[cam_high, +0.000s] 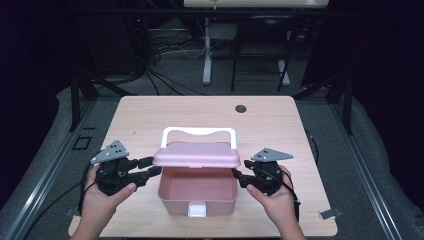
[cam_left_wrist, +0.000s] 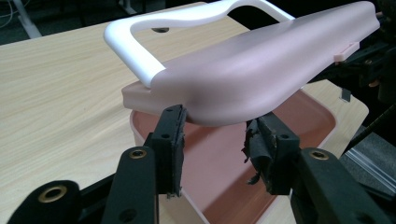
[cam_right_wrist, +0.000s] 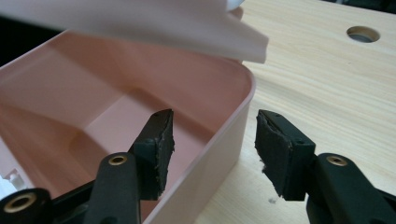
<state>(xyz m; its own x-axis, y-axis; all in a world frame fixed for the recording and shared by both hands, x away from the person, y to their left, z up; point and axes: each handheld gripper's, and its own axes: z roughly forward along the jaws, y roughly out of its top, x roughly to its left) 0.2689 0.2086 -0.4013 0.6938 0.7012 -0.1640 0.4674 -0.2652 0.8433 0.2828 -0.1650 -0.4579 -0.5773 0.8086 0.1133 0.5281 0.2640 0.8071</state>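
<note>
Near the table's (cam_high: 150, 112) front edge, the pink box (cam_high: 197, 192) sits open, its raised lid (cam_high: 196, 155) hiding the back wall. Left gripper (cam_high: 152, 167) gapes wide under the lid's edge; right gripper (cam_high: 236, 175) straddles the box's side wall, wide.

Both black tongs, left tongs (cam_high: 151, 166) and right tongs (cam_high: 236, 175), carry a grey three-cornered plate drilled with holes, brass-ringed screw holes along their arms, frayed dark pads (cam_right_wrist: 164, 144) and thin black cables.
</note>
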